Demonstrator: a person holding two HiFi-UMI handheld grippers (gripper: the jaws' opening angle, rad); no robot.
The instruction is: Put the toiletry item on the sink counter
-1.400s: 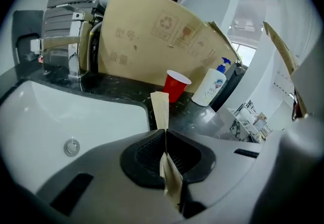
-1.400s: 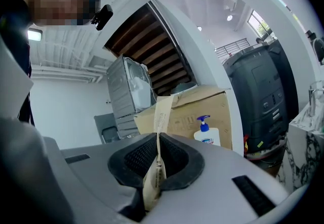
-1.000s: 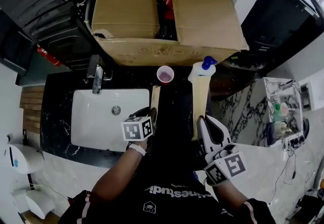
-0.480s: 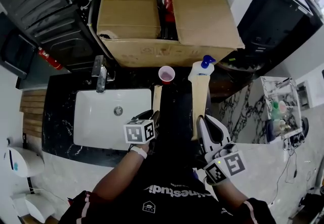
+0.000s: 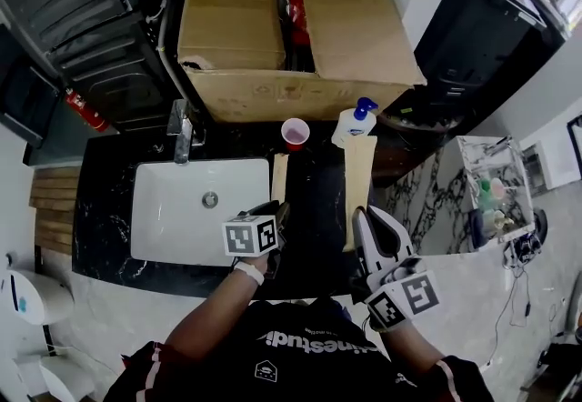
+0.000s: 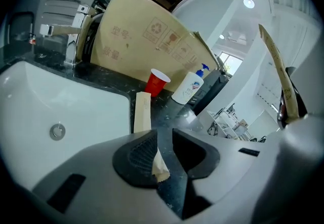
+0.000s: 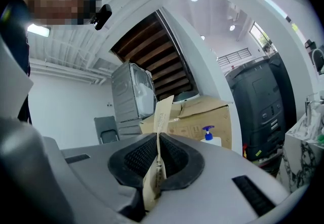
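Two long brown paper toiletry packets are in play. One (image 5: 279, 177) (image 6: 142, 111) lies flat on the black sink counter (image 5: 314, 200), just right of the white basin (image 5: 173, 209). My left gripper (image 5: 275, 209) (image 6: 164, 139) is at its near end. Its jaws stand slightly apart, and the packet's tip rests against the left pad only. My right gripper (image 5: 364, 214) (image 7: 158, 139) is shut on the second packet (image 5: 357, 186) (image 7: 162, 111), which points away towards the soap bottle (image 5: 353, 125).
A big cardboard box (image 5: 273, 27) fills the back of the counter. In front of it stand a red cup (image 5: 295, 133) and the pump soap bottle. The faucet (image 5: 180, 132) is behind the basin. A marble-look shelf unit (image 5: 491, 200) stands to the right.
The head view has drifted a little. Both grippers and both packets keep the same places.
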